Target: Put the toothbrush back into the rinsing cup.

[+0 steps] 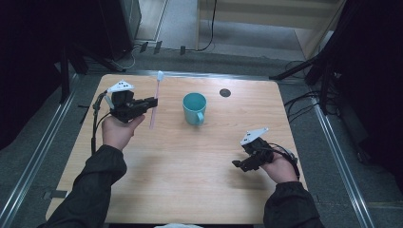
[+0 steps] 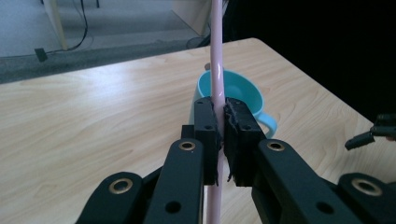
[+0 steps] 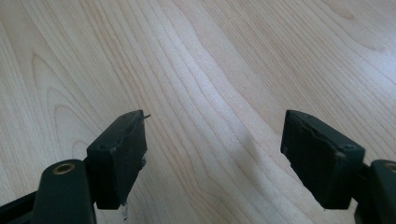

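A pink toothbrush with a pale head stands nearly upright above the table's left part. My left gripper is shut on its handle. In the left gripper view the pink handle runs up between the two closed pads, and the teal mug sits just behind it. The teal mug stands upright at the table's middle, handle toward the person, a short way right of the toothbrush. My right gripper hovers low over the table's right front, jaws wide apart, with bare wood between the pads.
The wooden table has a dark round hole at the back right of the mug. Dark stands and cables flank the table on both sides. In the left gripper view a tip of the other gripper shows at the right edge.
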{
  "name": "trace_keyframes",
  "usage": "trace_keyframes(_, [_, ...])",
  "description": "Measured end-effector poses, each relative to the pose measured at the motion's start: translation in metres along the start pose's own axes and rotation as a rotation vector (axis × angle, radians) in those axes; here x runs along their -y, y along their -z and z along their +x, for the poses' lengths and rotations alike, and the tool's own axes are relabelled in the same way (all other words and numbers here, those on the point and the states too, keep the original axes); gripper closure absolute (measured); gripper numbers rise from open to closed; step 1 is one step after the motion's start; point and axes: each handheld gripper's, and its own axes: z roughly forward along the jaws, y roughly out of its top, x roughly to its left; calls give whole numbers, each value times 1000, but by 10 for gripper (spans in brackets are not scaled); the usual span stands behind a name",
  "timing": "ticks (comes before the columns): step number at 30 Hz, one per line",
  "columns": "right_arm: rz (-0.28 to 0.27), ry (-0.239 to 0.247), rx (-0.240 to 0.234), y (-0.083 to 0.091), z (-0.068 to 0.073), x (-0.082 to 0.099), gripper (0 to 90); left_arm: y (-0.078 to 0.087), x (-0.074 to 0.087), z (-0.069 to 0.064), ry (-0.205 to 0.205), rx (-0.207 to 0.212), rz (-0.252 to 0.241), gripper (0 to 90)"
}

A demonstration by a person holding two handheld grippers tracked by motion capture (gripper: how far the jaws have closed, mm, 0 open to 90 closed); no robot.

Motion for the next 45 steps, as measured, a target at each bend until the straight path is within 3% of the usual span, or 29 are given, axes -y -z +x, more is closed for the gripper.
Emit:
trace_keyframes(5, [-9, -4, 0, 1, -1, 0, 229, -8, -15, -4, -21, 3, -21, 841])
trace_keyframes(10, [-12, -6, -2, 2, -1, 1, 229, -18, -22, -10, 3, 26, -28, 841])
trace_keyframes(13, [-14, -6, -3, 2, -2, 1, 229, -26, -28, -19, -22, 30, -33, 841])
trace_keyframes(21, [-14, -4, -1, 2, -2, 1, 229, -43, -39, -29, -38, 46, -22, 842])
trace_keyframes(32, [-20, 3, -2, 3, -2, 1, 229, -64, -51, -33, -61, 60, -15, 842])
trace_keyframes(45, [-15, -4, 2, 3, -2, 1, 229, -97, -60, -36, -57, 61, -2, 842])
